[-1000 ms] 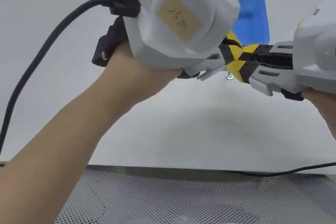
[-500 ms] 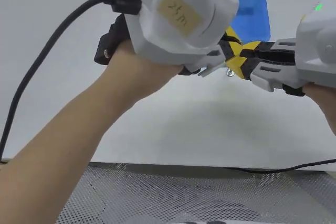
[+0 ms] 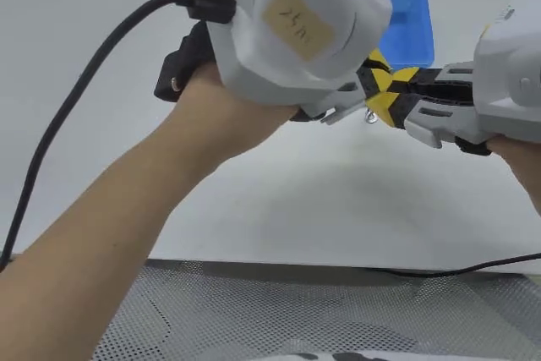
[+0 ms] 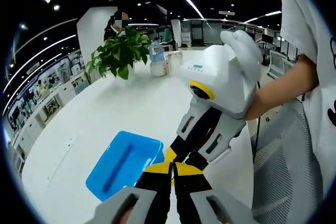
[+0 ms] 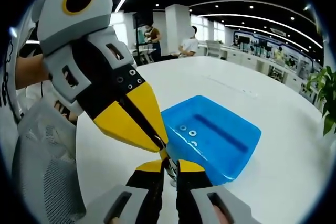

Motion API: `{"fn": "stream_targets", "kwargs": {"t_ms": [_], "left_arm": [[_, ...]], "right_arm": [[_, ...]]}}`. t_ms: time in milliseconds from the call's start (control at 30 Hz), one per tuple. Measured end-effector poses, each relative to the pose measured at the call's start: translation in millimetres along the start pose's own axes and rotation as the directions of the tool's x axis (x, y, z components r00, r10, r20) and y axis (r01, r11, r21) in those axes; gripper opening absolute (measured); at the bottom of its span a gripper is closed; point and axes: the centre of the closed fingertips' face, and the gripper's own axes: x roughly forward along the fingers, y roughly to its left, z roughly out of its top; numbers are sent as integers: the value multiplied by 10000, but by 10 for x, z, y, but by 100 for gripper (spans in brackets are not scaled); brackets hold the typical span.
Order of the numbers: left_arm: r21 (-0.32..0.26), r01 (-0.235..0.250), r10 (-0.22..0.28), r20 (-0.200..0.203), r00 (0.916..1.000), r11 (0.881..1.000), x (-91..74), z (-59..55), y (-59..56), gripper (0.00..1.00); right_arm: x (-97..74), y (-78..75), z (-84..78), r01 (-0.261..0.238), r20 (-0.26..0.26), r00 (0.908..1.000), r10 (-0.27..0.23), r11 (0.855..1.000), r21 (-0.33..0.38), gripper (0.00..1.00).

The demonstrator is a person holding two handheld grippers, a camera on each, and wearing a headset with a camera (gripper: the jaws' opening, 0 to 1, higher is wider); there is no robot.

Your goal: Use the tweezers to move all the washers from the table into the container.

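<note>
Blue shallow container holds small round silver washers.

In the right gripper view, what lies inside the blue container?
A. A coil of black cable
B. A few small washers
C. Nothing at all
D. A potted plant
B: in the right gripper view, a few small ring-shaped washers lie on the floor of the blue container, near its left end.
</note>
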Motion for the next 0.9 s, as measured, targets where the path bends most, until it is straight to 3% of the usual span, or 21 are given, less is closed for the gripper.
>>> {"fn": "stream_targets", "kwargs": {"t_ms": [300, 567, 900], "left_arm": [[313, -5, 7, -64, 10000, 9995, -87, 59, -5, 0], [618, -258, 245, 218, 9995, 9978, -210, 232, 63, 0], [971, -599, 542, 608, 9967, 9935, -140, 296, 115, 0]], "right_arm": [[-27, 40, 102, -52, 177, 9998, 53, 10000, -78, 4], [-111, 24, 332, -2, 556, 9985, 22, 9993, -362, 4], [-234, -70, 567, 163, 954, 9954, -96, 9975, -693, 4]]}}
